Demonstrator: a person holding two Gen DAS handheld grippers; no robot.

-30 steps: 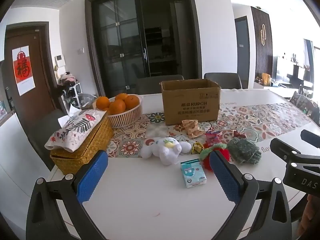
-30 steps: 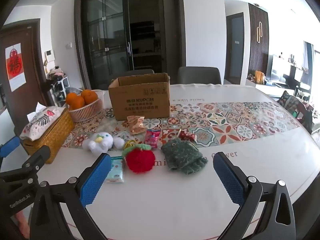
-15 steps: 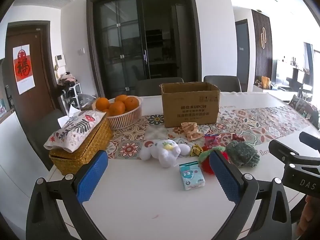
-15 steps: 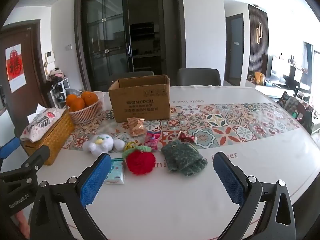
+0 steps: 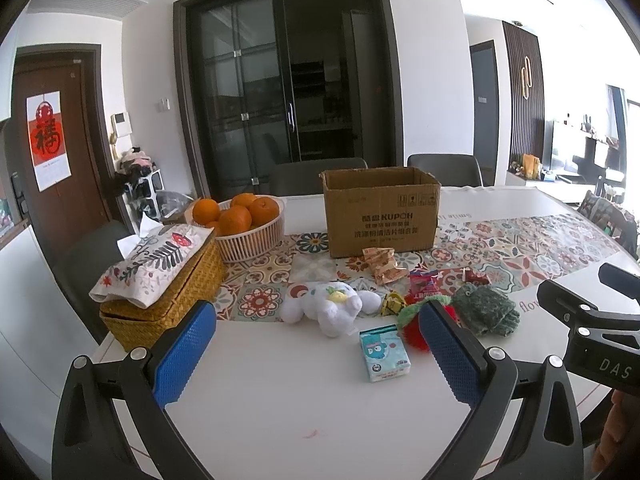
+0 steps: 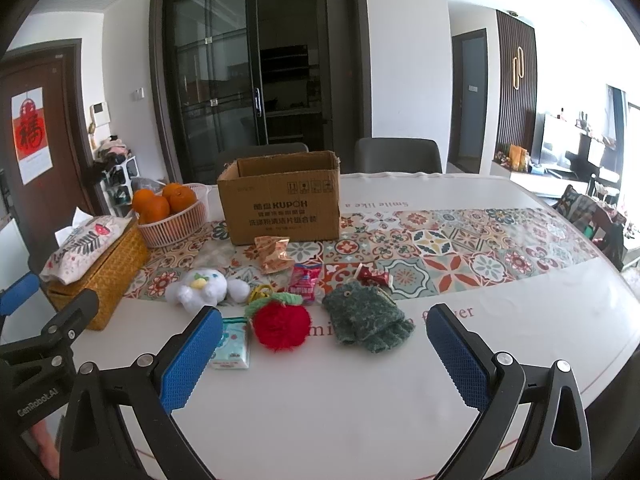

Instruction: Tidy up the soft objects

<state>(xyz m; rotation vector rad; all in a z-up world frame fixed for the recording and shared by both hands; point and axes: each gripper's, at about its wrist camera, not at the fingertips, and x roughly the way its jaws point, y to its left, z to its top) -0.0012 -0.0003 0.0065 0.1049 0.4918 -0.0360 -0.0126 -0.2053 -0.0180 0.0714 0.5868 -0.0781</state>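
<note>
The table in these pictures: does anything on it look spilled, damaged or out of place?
Nothing is spilled or broken. The cardboard box has a frayed upper rim. Crumpled snack wrappers lie loose among the soft things: white plush toy, red knitted apple, green knitted glove.

**Soft things lying in a row before a wide-open right gripper**

The right gripper (image 6: 324,354) is hovering over the white table (image 6: 360,408), its blue-padded fingers (image 6: 188,354) standing wide apart and holding nothing. Ahead of it, a red knitted apple (image 6: 282,326) is sitting between a tissue pack (image 6: 232,344) and a green knitted glove (image 6: 366,320). A white plush toy (image 6: 206,290) is lying farther left, on the edge of the patterned runner (image 6: 460,248). Snack packets (image 6: 274,254) are lying just in front of an open cardboard box (image 6: 280,200). A basket of oranges (image 6: 172,210) and a wicker tissue box (image 6: 100,260) are standing at the left. The left gripper (image 6: 44,328) is showing at the left edge.
</note>
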